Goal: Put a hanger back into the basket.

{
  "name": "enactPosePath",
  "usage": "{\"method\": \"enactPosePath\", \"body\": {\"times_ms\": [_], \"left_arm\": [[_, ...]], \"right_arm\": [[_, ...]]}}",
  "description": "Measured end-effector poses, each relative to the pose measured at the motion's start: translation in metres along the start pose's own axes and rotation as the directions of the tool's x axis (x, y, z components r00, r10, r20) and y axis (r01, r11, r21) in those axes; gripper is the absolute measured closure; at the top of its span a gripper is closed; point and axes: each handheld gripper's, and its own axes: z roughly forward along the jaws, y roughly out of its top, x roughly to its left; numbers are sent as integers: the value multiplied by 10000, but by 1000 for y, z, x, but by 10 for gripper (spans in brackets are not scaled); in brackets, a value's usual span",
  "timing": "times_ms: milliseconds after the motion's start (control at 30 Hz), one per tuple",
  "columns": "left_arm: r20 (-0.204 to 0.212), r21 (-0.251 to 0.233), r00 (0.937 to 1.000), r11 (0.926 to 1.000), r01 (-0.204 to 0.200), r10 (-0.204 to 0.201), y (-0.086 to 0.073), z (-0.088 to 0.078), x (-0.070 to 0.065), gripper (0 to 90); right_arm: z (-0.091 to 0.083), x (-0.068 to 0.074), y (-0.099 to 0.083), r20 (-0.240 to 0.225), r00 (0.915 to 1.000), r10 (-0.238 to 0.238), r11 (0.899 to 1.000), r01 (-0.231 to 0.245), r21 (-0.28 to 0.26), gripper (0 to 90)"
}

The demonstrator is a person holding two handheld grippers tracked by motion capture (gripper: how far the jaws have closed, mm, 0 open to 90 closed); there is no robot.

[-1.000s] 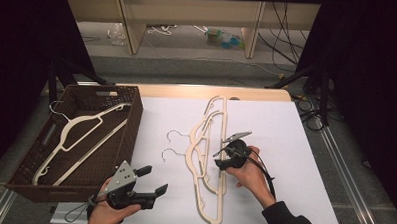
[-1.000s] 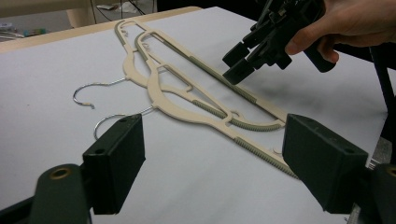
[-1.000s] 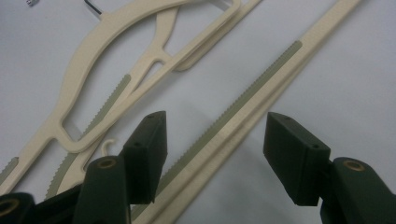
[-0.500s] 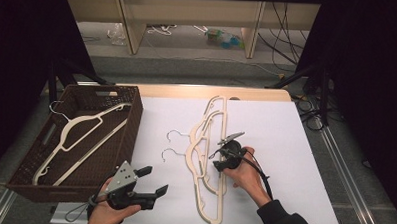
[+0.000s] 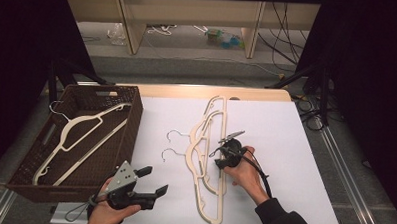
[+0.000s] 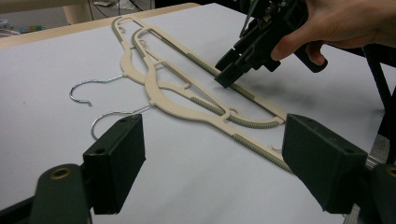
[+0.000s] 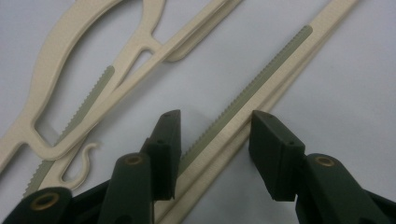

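Where white table [image 5: 295, 160] fills dark room | right gripper [image 7: 215, 154] half-spread, closing astride hanger bar [image 7: 261, 88] | left gripper [image 6: 210, 163] spread

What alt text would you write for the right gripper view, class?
The right gripper straddles the straight bar of a cream hanger on the white table, jaws just closing, pads not yet pressing. A second hanger lies alongside.

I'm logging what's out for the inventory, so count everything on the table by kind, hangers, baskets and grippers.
Cream hangers on the table top: 2
Cream hangers in the basket: 1
Brown wicker baskets: 1
Handheld grippers, left gripper and right gripper: 2
Total: 6
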Motion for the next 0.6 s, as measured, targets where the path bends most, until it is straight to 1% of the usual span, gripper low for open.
{"method": "enactPosePath", "body": {"times_ms": [67,200,233,267,300,367,433,467,500,567,600], "left_arm": [[8,11,10000,10000,4,-4,0,0,0,217],[16,7,10000,10000,2,-2,0,0,0,217],[27,11,10000,10000,3,-3,0,0,0,217],[19,30,10000,10000,-6,6,0,0,0,217],[24,37,10000,10000,0,0,0,0,0,218],[60,10,10000,10000,4,-4,0,0,0,219],[57,29,10000,10000,-10,10,0,0,0,219],[63,23,10000,10000,-10,9,0,0,0,219],[62,32,10000,10000,-15,15,0,0,0,220],[70,23,10000,10000,-16,16,0,0,0,223],[74,30,10000,10000,-24,24,0,0,0,224]], "right_arm": [[0,0,0,0,10000,81,10000,-81,36,554],[-1,0,2,105,9999,66,10000,-66,42,623],[-3,0,2,52,9998,212,9997,-213,146,641],[-2,-3,2,38,10000,14,10000,-13,-63,663],[-3,-3,2,-25,9998,177,9998,-177,-91,673],[-4,-2,2,-94,9990,427,9991,-427,1,675],[-3,-4,2,-129,9995,275,9996,-277,-98,674],[-4,-4,2,-141,9988,470,9989,-471,-54,671],[-3,-6,2,-170,9987,484,9988,-486,-102,663],[-3,-6,1,21,9981,622,9981,-622,-48,606],[-2,-6,1,54,9980,636,9980,-636,-41,606]]}}
